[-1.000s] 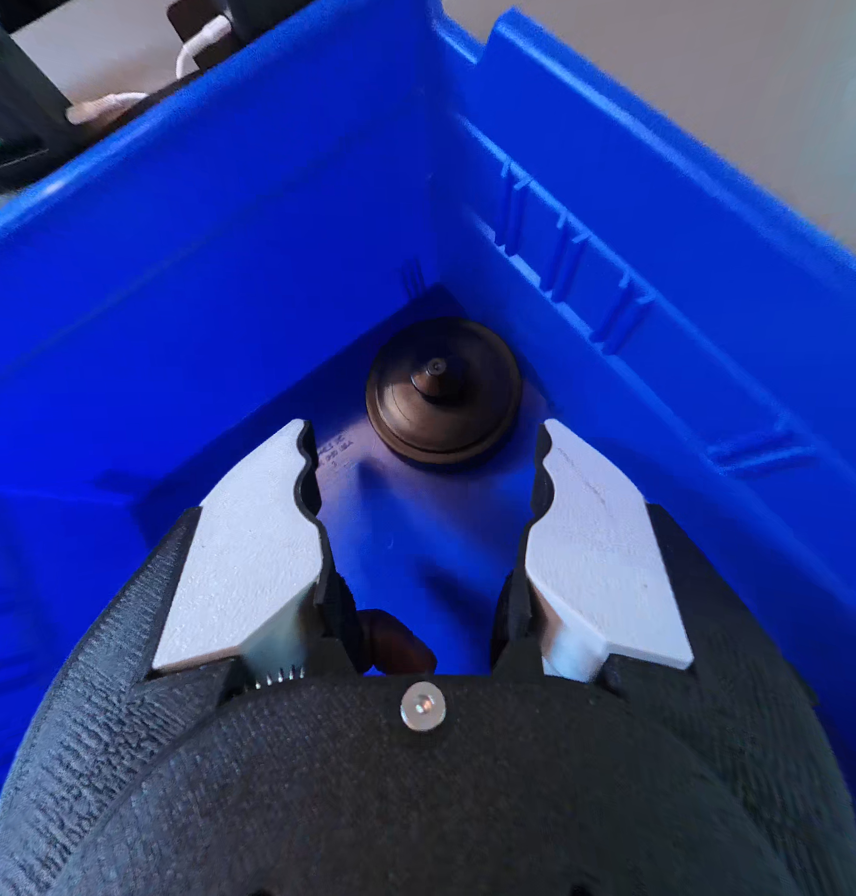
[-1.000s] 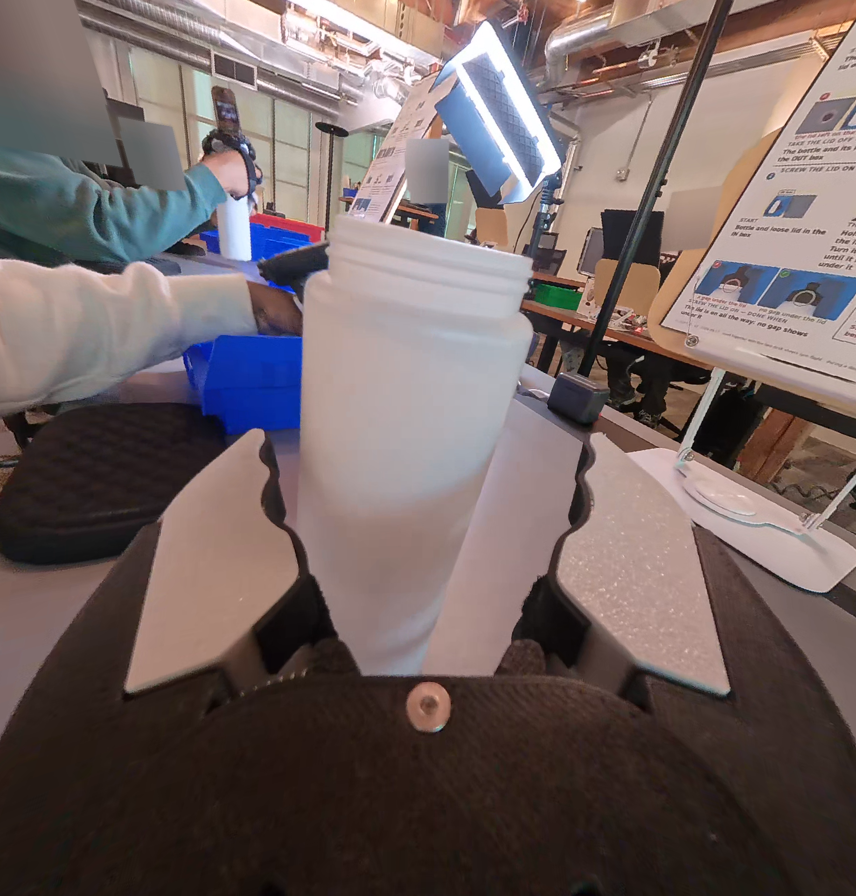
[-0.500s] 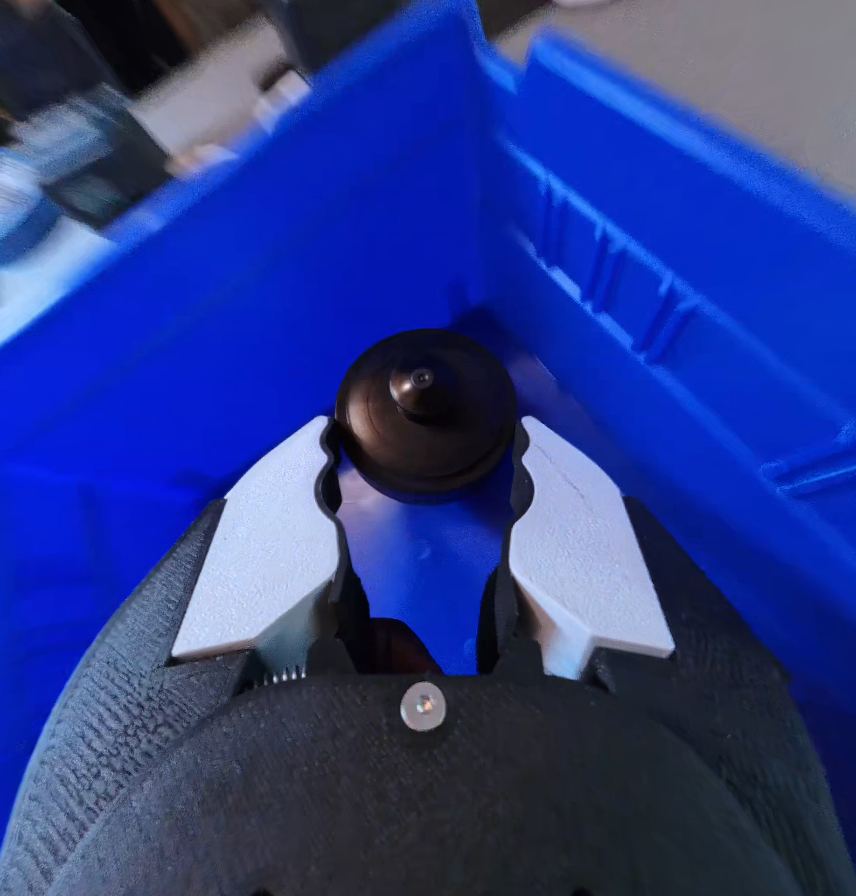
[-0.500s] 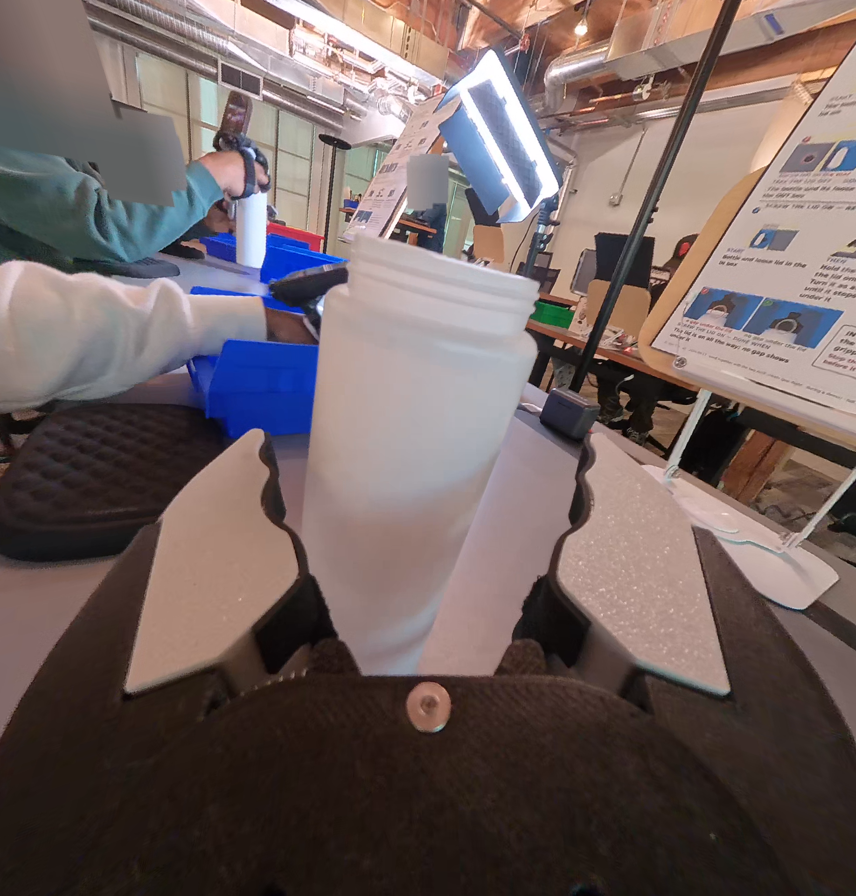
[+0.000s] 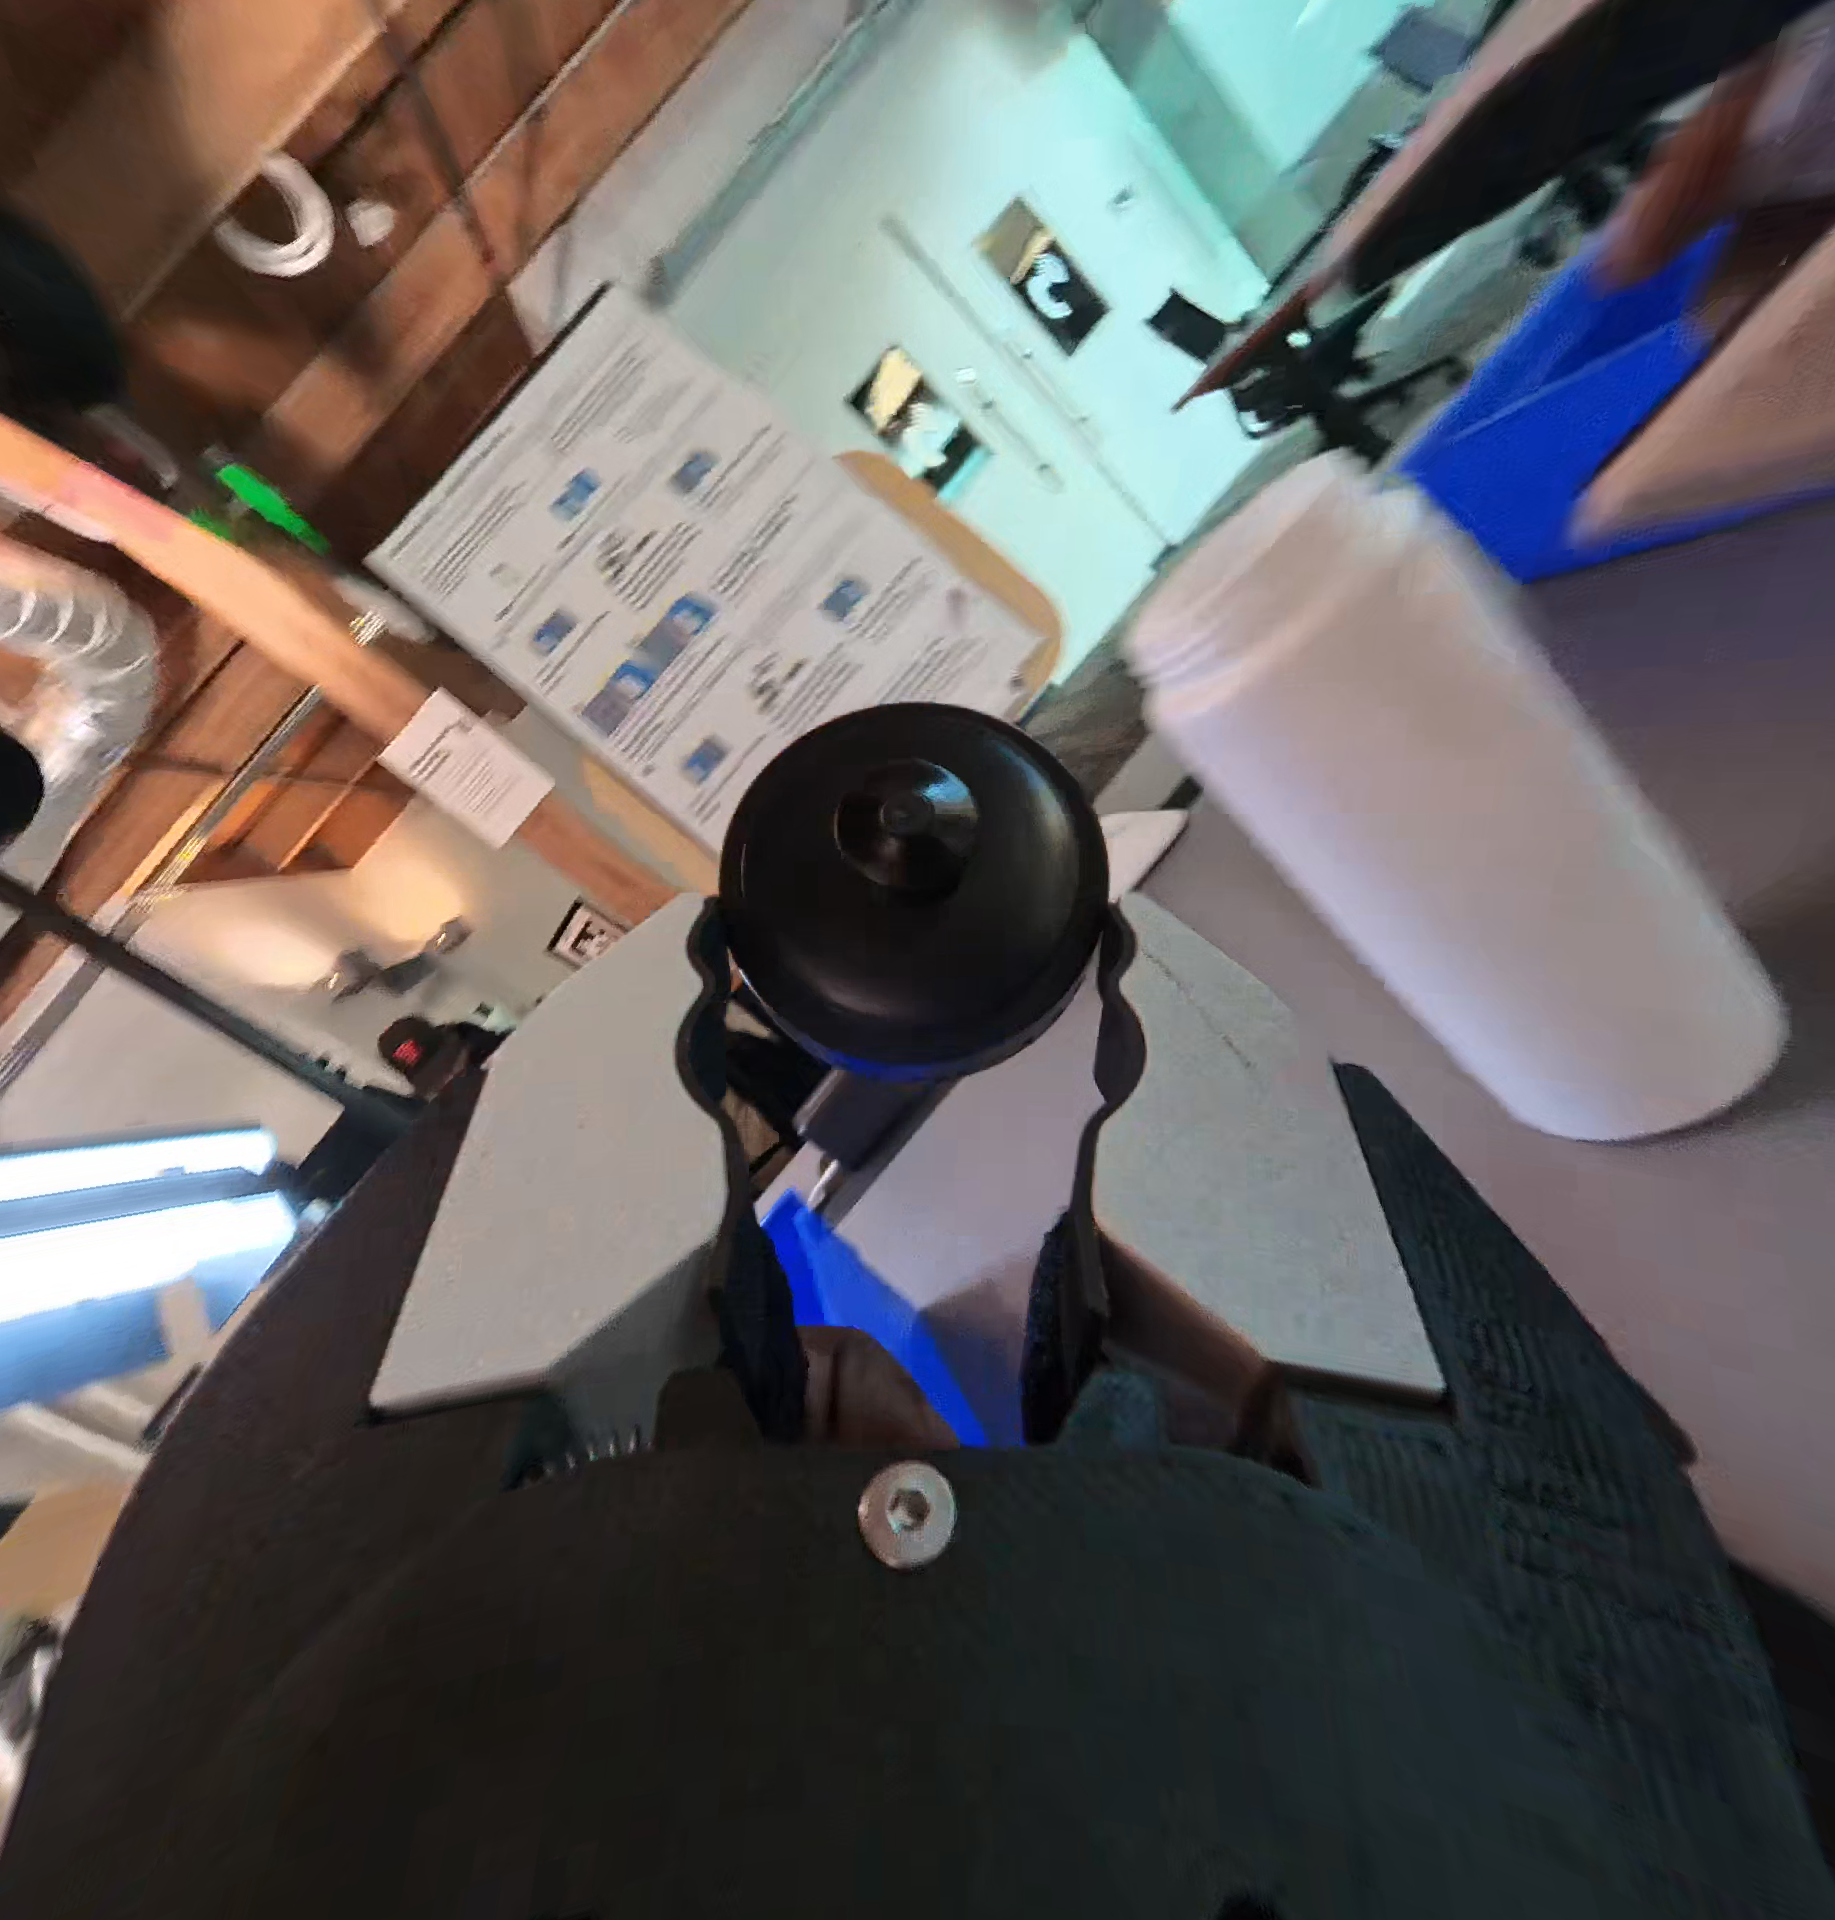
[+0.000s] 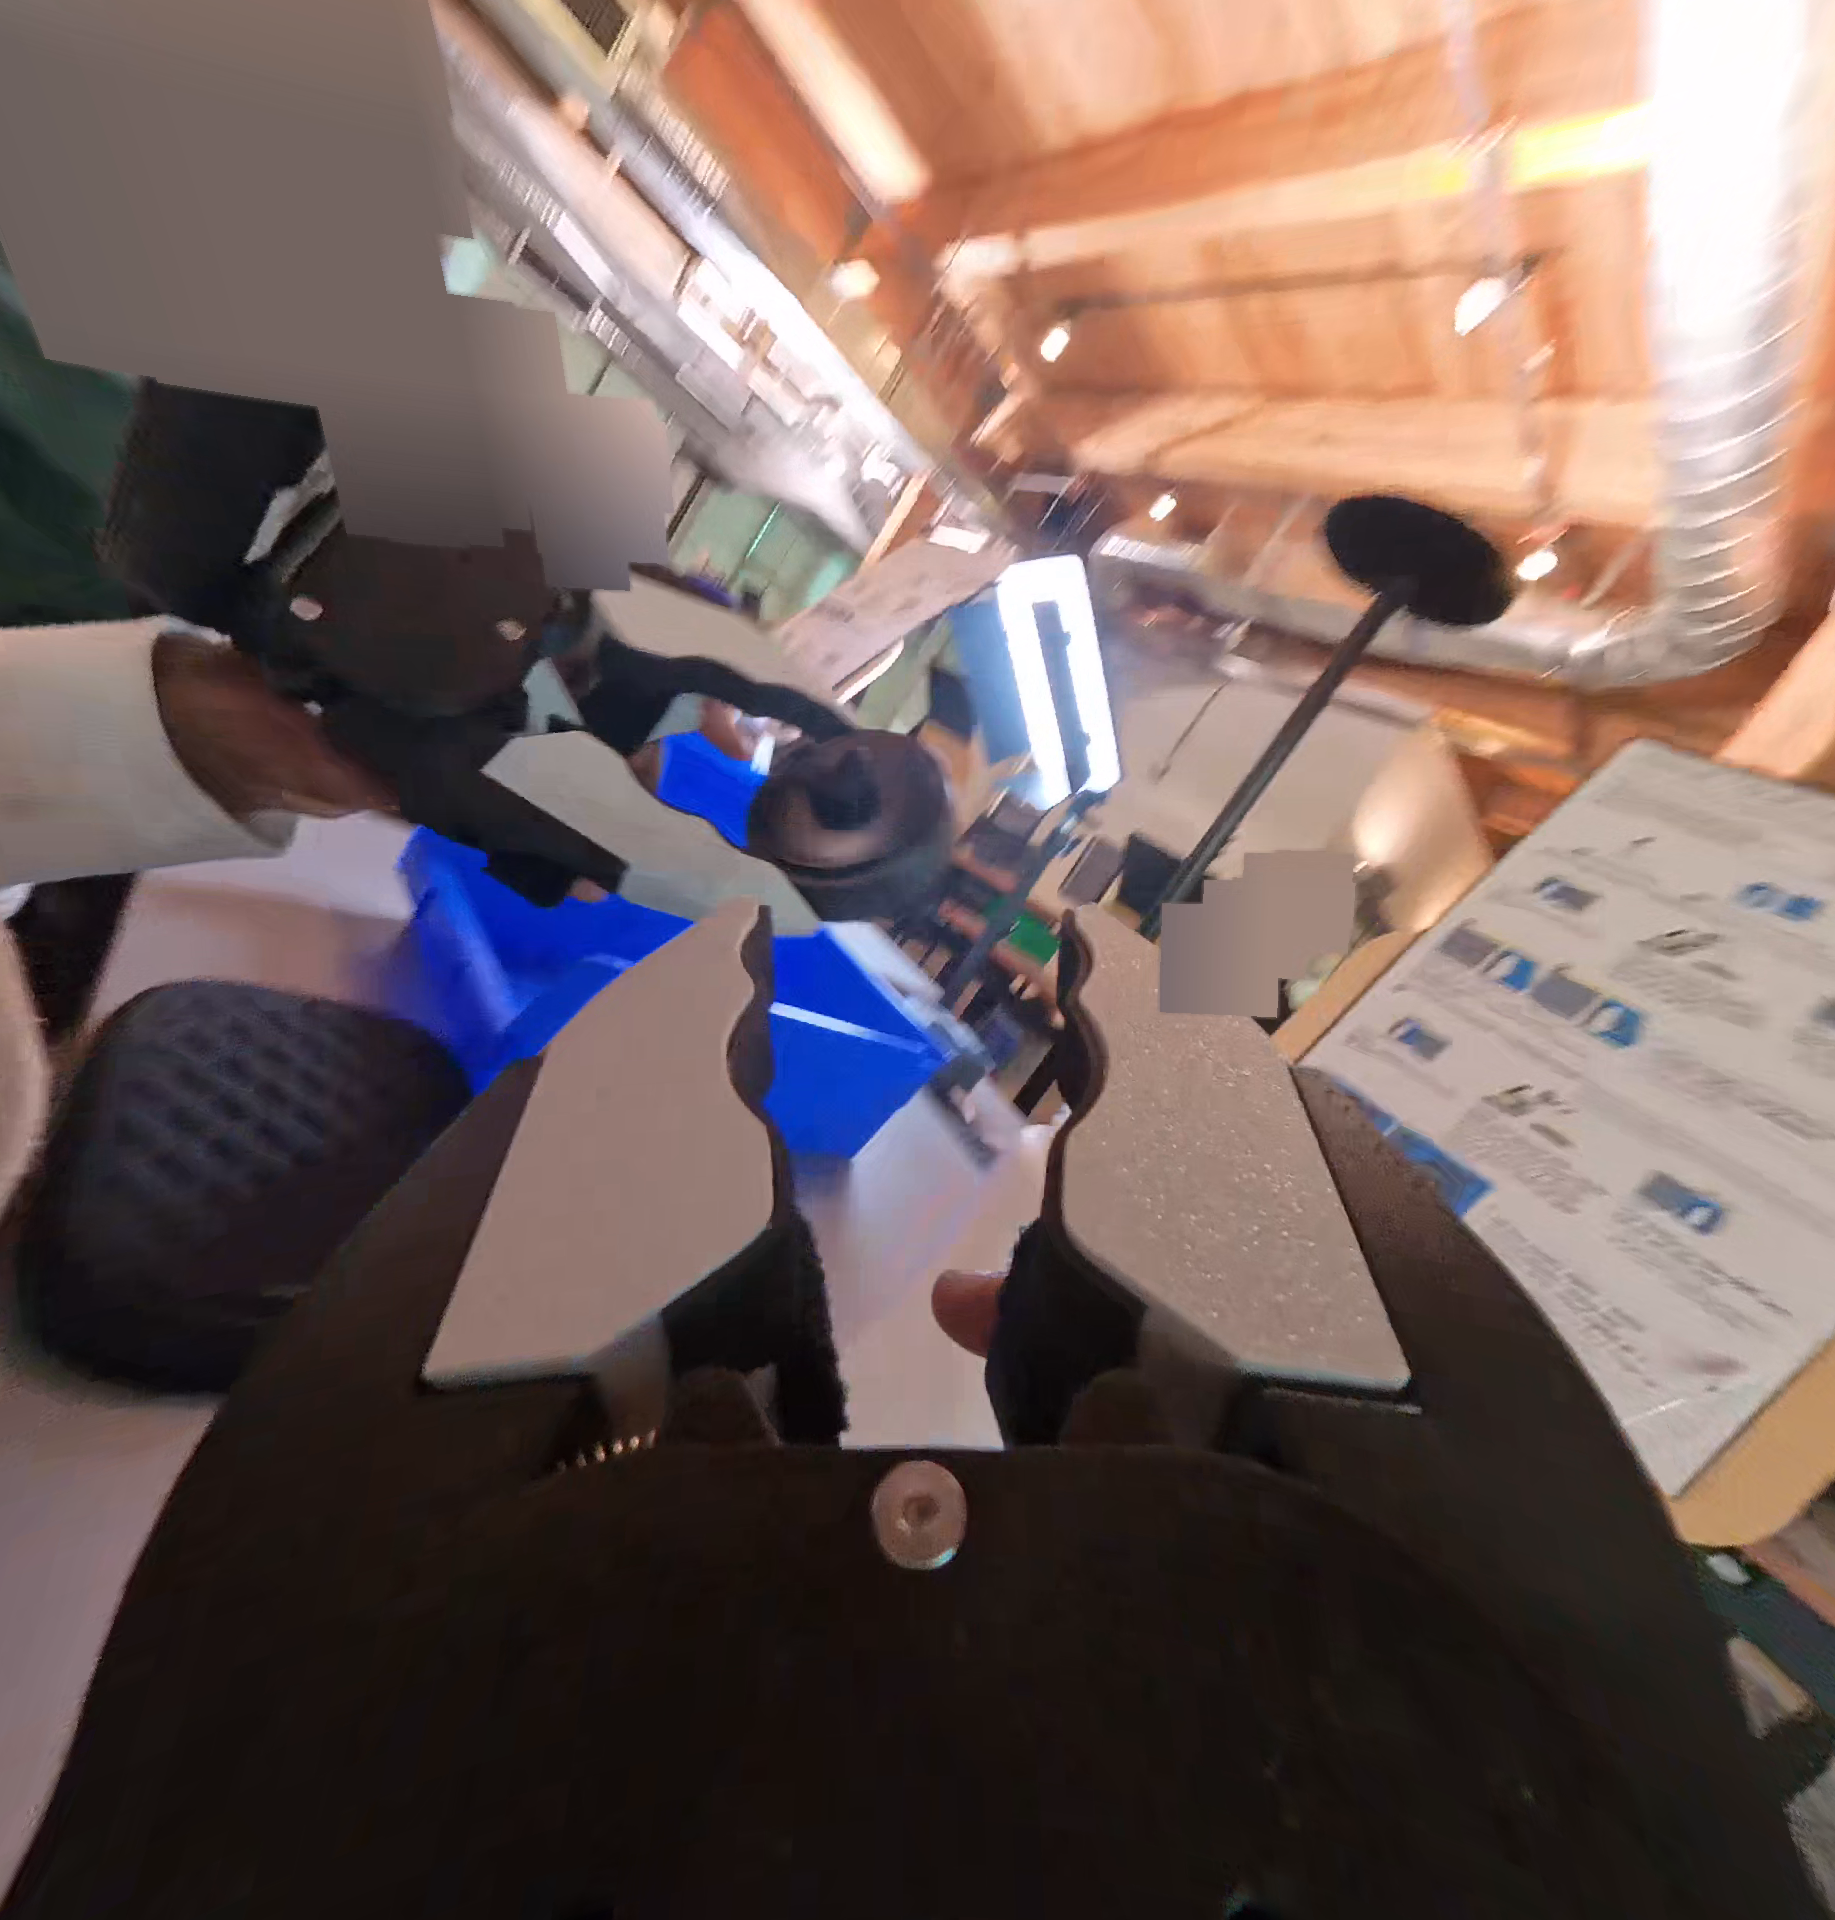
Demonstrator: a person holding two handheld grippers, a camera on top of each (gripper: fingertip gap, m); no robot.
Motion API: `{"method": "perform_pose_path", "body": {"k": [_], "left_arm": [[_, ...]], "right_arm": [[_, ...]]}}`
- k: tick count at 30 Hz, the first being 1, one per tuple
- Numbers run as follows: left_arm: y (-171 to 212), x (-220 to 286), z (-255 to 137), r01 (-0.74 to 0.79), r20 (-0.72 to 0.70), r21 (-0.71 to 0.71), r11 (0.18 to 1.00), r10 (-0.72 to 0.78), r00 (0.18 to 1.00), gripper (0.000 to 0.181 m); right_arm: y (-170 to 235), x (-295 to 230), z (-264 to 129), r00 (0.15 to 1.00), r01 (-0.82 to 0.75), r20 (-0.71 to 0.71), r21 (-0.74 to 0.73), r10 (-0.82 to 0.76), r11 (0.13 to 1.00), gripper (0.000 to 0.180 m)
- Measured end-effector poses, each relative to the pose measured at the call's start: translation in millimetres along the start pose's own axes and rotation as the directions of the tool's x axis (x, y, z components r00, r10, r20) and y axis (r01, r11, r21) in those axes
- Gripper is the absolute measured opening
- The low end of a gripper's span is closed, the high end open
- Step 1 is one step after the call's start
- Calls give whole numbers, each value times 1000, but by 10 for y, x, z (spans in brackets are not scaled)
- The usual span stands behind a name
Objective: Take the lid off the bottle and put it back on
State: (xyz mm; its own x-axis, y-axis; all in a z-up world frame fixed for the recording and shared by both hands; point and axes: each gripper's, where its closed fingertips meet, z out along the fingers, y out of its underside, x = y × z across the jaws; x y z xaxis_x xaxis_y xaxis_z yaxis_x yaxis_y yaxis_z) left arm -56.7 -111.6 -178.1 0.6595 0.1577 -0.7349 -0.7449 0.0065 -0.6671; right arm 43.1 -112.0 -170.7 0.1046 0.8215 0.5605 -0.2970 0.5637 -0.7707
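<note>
Gripping black lid (image 5: 913,894), left gripper (image 5: 908,961); white bottle (image 5: 1432,821) uncapped

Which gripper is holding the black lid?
The left hand-held gripper has the black lid pinched between its fingers. The right hand-held gripper holds nothing.

Grey table (image 5: 1671,1299) carries a white bottle (image 5: 1432,821); blue bin (image 6: 830,1060); black quilted pad (image 6: 217,1153).

Left gripper (image 5: 911,951) fingers clamp the lid (image 5: 913,894); right gripper (image 6: 911,961) fingers stand apart, holding nothing.
</note>
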Motion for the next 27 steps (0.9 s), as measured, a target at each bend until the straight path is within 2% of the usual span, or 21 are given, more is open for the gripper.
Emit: {"method": "perform_pose_path", "body": {"k": [2, 7, 9, 12, 14, 16, 18, 20, 23, 27], "left_arm": [[-161, 226, 24, -45, -56, 23, 999, 46, 997, 68], [-307, 594, 116, -83, -187, 57, 995, 93, 978, 69], [-358, 680, 124, -73, -231, 78, 994, 89, 969, 68], [-375, 763, 121, -32, -294, 89, 996, 57, 954, 68], [-477, 726, 92, 76, -320, 162, 984, -21, 947, 71], [-580, 579, 95, 265, -350, 219, 939, -178, 920, 91], [-573, 511, 191, 456, -444, 182, 871, -341, 828, 120], [-513, 580, 363, 594, -556, 80, 801, -458, 693, 130], [-477, 795, 641, 670, -659, -20, 742, -513, 550, 134], [-458, 1105, 945, 691, -693, -9, 723, -503, 517, 138]], "right_arm": [[13, -128, 82, 998, 20, 59, -64, -16, 998, 49], [80, -88, 199, 987, 153, 59, -106, -147, 983, 40], [188, -120, 234, 976, 209, 98, -158, -195, 965, 39], [251, -103, 229, 974, 217, 104, -200, -200, 956, 27], [207, -58, 190, 984, 160, 115, -196, -139, 968, 23], [136, 97, 138, 991, 83, 119, -186, -62, 979, 23], [59, 353, 96, 993, -20, 111, -187, 41, 982, 23], [58, 581, 88, 971, -151, 144, -244, 190, 958, 23], [148, 840, 142, 903, -306, 194, -333, 383, 892, 23], [325, 893, 226, 796, -414, 251, -437, 550, 798, 23]]}}
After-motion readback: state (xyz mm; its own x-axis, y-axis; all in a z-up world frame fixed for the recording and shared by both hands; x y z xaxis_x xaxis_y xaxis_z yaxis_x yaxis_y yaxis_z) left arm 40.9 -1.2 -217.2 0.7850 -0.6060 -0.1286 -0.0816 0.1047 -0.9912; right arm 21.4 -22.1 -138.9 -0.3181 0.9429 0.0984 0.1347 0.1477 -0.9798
